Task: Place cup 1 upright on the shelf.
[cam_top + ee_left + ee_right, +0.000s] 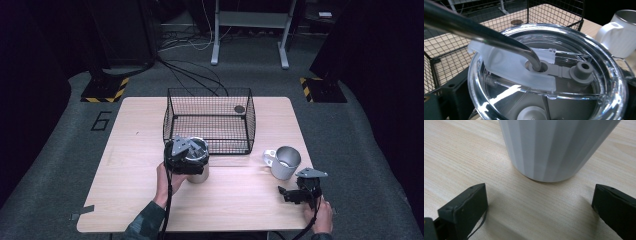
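Wire basket (209, 120) stands at the back middle of my table (240, 200), and just in front of its left corner sits the steel tumbler (198, 172) with its clear lid (549, 72) and bent metal straw (481, 35). My left gripper (186, 155) sits over that tumbler, jaws either side of the lid, though I cannot tell whether they clamp it. White mug (284, 162) stands to the right, just ahead of my right gripper (536, 207), whose jaws are spread wide on bare wood, holding nothing.

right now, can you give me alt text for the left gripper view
Close up from above, a clear plastic tumbler lid with a bent metal straw going down through its hole. Behind it stand a black wire basket on the wooden table and a white mug at right.
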A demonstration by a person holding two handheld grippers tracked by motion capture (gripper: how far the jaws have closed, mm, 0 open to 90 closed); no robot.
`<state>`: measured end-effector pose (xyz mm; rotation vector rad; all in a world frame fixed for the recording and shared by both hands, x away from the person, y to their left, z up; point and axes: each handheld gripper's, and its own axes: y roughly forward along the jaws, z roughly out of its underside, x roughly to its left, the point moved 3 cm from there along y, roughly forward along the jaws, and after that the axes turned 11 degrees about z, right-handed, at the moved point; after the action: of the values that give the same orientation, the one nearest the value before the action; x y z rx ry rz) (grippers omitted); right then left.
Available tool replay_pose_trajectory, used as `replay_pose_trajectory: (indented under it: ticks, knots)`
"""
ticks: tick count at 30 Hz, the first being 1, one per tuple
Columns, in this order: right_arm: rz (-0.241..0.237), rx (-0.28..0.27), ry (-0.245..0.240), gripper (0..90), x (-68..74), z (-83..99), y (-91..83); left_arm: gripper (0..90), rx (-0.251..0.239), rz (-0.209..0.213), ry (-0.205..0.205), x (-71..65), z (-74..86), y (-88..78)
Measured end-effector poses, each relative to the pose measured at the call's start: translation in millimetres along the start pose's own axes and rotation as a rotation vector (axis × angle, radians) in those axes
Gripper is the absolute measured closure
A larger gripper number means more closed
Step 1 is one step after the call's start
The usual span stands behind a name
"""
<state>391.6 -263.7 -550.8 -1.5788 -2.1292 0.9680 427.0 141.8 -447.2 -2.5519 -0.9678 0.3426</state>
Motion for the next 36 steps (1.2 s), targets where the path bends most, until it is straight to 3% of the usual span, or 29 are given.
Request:
replay_pose_trajectory:
  ticks: [19,36]
  knots:
    - [0.004,0.003,0.006,0.0,0.5,-0.1,0.0,4.0,-0.017,0.017,0.006,1.2,0.7,-2.1]
    - [0.003,0.003,0.003,0.0,0.5,-0.1,0.2,4.0,-0.022,0.019,0.044,-8.0,-5.8,-24.2]
